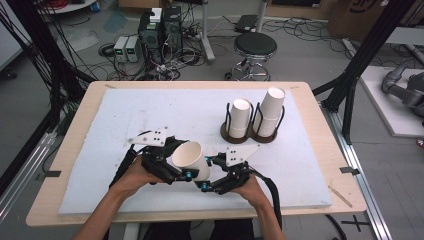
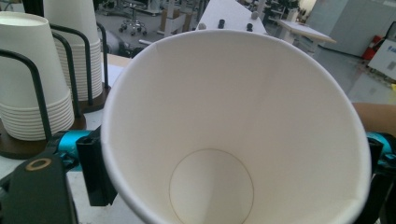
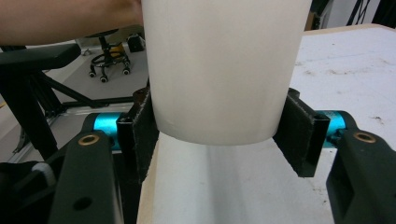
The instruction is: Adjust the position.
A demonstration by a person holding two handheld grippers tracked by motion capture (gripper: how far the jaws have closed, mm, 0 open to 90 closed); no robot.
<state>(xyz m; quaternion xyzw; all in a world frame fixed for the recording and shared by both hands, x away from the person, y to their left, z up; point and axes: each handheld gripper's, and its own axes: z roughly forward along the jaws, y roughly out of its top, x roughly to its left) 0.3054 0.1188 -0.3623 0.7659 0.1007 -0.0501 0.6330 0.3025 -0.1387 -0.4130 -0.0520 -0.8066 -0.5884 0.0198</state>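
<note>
Smooth tapered paper cup [image 1: 191, 159]; padded tools

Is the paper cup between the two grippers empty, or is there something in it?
Empty. The left gripper view looks straight into the paper cup and shows bare white walls down to a clean round bottom, with no liquid and no second cup nested inside.

A pale wood counter [image 1: 320, 150] carries a white foam mat [image 1: 150, 110] on a grey concrete floor [image 1: 300, 55]. At twelve o'clock stands a black round stool [image 1: 255, 46]; at eleven, computer towers [image 1: 161, 30] amid tangled cables. Black frame struts [image 1: 367, 47] rise at two o'clock.
</note>
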